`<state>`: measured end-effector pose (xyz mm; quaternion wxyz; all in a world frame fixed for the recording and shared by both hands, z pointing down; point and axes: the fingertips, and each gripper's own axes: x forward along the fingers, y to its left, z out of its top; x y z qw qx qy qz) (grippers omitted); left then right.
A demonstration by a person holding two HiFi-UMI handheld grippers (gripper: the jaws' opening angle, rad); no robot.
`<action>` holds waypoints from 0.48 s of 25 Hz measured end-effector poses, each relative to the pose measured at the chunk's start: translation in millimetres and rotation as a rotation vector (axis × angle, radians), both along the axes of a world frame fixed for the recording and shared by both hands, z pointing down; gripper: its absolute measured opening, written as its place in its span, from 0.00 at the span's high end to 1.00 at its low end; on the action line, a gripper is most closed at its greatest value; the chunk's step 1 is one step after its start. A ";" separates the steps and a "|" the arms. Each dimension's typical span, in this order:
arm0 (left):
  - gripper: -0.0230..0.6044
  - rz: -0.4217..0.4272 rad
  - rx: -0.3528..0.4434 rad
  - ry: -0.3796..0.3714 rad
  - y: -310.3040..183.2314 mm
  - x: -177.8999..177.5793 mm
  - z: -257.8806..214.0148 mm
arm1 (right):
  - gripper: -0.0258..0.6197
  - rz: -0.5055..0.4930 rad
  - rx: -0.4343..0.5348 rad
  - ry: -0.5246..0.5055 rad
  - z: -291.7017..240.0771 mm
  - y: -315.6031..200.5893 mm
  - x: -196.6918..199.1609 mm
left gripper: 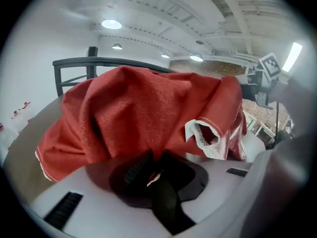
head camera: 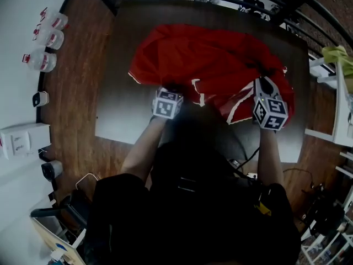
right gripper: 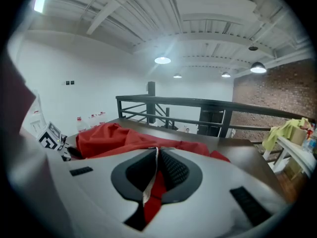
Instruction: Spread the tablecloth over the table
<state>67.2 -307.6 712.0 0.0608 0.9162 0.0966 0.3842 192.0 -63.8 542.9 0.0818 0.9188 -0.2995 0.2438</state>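
Both my forearms reach out from my body at 6 o'clock toward 12 o'clock in the head view, the left forearm (head camera: pixel 139 156) slanting in toward the middle and the right forearm (head camera: pixel 270 156) running nearly straight. My left gripper (head camera: pixel 170 88) sits at the near edge of the cloth, a little left of centre. My right gripper (head camera: pixel 262 80) is further out at about 2 o'clock, its marker cube turned toward me. Both point forward and downward at the counter (head camera: pixel 122 117).

The red tablecloth (head camera: pixel 212 59) lies in a rumpled heap on the far half of the counter. Its long axis runs from 9 o'clock to 3 o'clock, and its white-trimmed hem (head camera: pixel 238 108) faces me along the 6 o'clock side, curled over in places.

In the left gripper view my left gripper (left gripper: pixel 154 166) has its jaws closed on a fold of the tablecloth (left gripper: pixel 143 108). The fabric rises from between the pads and balloons up toward 12 o'clock, with a lace-edged corner hanging at 3 o'clock.

In the right gripper view my right gripper (right gripper: pixel 157 166) has its jaws clamped on the tablecloth's edge. A red strip with a white border runs between the pads, and the rest of the tablecloth (right gripper: pixel 106 137) stretches away toward 10 o'clock.
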 end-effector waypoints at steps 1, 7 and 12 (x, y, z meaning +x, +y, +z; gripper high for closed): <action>0.89 -0.010 -0.012 -0.007 -1.6 0.7 -0.5 | 0.93 -0.001 -0.005 -0.003 2.1 2.3 -1.2; 0.95 -0.005 0.157 0.066 -57.3 1.2 -41.6 | 0.93 -0.103 -0.022 -0.033 15.7 -15.1 -17.2; 0.95 -0.121 0.297 0.118 -175.4 -2.1 -109.4 | 0.93 -0.367 -0.005 -0.047 22.5 -93.4 -65.8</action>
